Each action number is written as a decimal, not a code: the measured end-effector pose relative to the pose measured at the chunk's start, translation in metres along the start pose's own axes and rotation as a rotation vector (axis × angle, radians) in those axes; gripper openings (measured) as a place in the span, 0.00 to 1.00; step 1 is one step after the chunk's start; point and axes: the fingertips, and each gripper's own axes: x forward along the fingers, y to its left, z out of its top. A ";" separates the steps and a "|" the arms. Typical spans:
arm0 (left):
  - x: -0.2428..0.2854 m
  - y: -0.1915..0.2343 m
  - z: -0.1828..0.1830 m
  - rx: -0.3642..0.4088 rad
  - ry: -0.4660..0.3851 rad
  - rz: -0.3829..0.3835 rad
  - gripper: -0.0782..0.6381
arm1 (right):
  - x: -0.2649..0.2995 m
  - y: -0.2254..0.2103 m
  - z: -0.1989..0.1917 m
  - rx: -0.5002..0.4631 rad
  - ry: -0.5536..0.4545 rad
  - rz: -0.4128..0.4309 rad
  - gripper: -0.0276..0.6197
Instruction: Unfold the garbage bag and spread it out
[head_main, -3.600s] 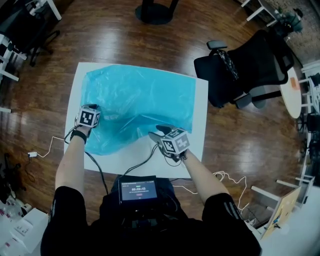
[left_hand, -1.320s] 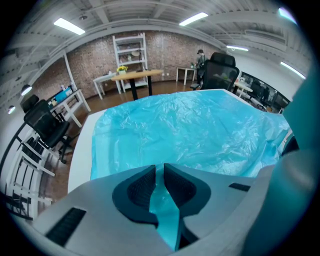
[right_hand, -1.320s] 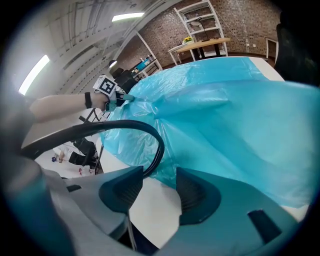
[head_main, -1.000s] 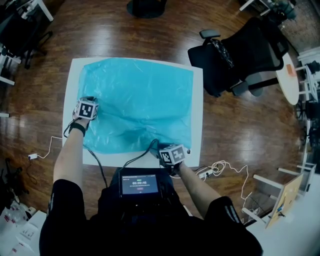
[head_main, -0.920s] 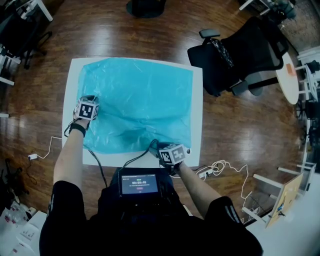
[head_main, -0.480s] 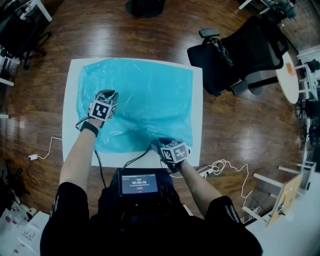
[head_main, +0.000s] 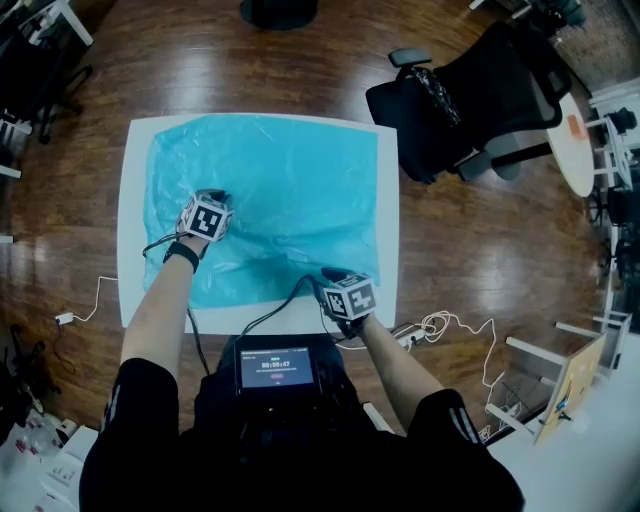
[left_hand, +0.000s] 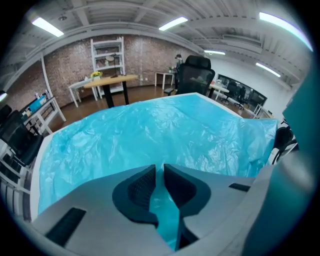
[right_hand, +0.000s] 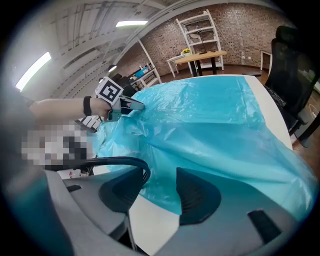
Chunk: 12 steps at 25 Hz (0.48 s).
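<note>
The bag (head_main: 280, 180) lies almost flat over most of the surface (head_main: 137, 300), with ridges left toward the surface's near edge. The left gripper (left_hand: 160, 170) has its jaws clenched on a fold of film. The right gripper (right_hand: 157, 192) has its jaws released, with the hem loose between them. Pulling from that one pinch could drag the whole sheet or tear the thin film. The cable (right_hand: 120, 161) could snag.
</note>
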 end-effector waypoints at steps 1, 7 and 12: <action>0.001 0.000 0.000 -0.002 -0.003 -0.001 0.20 | 0.001 -0.003 -0.001 -0.004 -0.001 -0.009 0.42; 0.005 -0.005 0.000 0.003 -0.016 -0.006 0.19 | 0.010 -0.024 -0.012 0.051 0.008 -0.044 0.42; 0.009 -0.005 -0.001 -0.004 -0.029 -0.011 0.19 | 0.010 -0.017 -0.020 0.080 0.014 -0.026 0.42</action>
